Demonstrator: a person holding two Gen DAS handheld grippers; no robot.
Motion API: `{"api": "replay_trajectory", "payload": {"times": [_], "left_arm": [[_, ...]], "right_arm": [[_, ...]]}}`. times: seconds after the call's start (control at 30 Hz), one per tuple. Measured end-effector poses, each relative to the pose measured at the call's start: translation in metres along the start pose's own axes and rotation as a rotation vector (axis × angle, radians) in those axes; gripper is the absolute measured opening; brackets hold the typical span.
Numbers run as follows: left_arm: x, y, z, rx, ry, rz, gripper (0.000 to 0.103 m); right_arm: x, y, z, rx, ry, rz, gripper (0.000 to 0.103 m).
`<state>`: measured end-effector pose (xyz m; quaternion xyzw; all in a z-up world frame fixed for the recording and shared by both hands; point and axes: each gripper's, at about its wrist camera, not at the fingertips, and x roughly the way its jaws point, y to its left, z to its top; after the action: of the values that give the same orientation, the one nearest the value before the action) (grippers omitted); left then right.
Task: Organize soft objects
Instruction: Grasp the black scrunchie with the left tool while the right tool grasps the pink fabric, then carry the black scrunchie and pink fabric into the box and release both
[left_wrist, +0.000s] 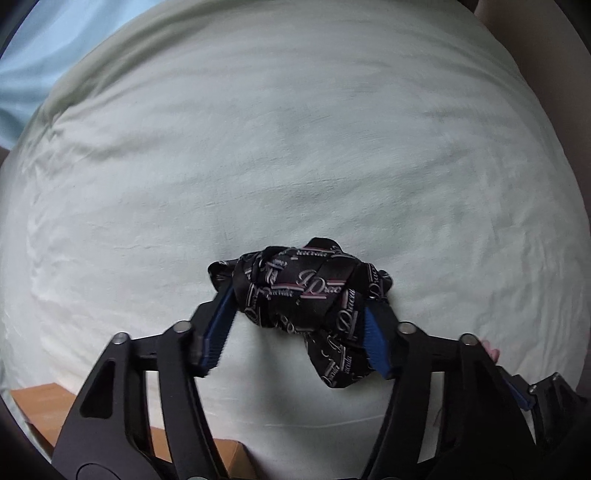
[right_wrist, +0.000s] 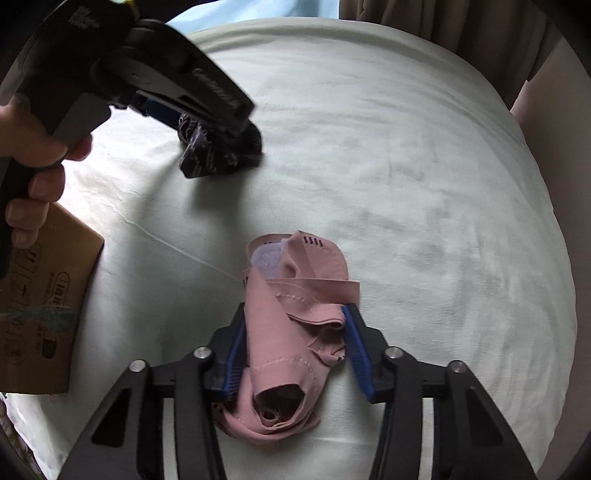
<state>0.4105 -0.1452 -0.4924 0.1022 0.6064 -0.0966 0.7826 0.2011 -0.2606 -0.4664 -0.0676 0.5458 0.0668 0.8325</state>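
Left tongs (left_wrist: 299, 299) pinch a bunched black patterned cloth (left_wrist: 306, 291), both blue pads (left_wrist: 373, 341) pressed into its sides; a loose end of it droops toward the camera by the right-hand pad. Right tongs (right_wrist: 295, 343) sit around a crumpled pink garment (right_wrist: 291, 325), the two pads against its flanks, so they look closed on it, with folds spilling out ahead of and behind the fingertips. Both bundles rest on the pale green bed sheet (right_wrist: 406, 184), well apart. A brown cardboard box (right_wrist: 40, 295) lies at the sheet's left edge.
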Motion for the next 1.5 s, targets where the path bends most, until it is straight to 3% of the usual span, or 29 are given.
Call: {"api": "replay_trajectory", "payload": {"times": [0.2, 0.4, 0.63, 0.93, 1.07, 1.33, 1.5], "left_arm": [[-0.014, 0.009, 0.001, -0.039, -0.009, -0.047, 0.042], [-0.048, 0.002, -0.002, -0.057, -0.057, -0.078, 0.042], [-0.119, 0.000, -0.018, -0.055, -0.143, -0.097, 0.042], [-0.236, -0.021, -0.065, -0.085, -0.272, -0.104, 0.042], [-0.286, -0.013, -0.087, -0.105, -0.342, -0.108, 0.042], [-0.382, 0.021, -0.139, -0.154, -0.449, -0.099, 0.042], [-0.419, 0.060, -0.180, -0.180, -0.506, -0.082, 0.042]], "right_arm": [[-0.013, -0.003, 0.001, 0.010, -0.017, 0.017, 0.025], [-0.044, -0.014, 0.005, 0.052, -0.056, 0.027, 0.024], [-0.105, -0.022, 0.001, 0.072, -0.134, 0.021, 0.024], [-0.214, -0.020, -0.003, 0.056, -0.251, 0.004, 0.024], [-0.250, -0.008, -0.001, 0.036, -0.285, 0.020, 0.024], [-0.324, 0.032, 0.007, -0.005, -0.349, 0.039, 0.024], [-0.356, 0.075, 0.013, -0.031, -0.400, 0.045, 0.024]]}}
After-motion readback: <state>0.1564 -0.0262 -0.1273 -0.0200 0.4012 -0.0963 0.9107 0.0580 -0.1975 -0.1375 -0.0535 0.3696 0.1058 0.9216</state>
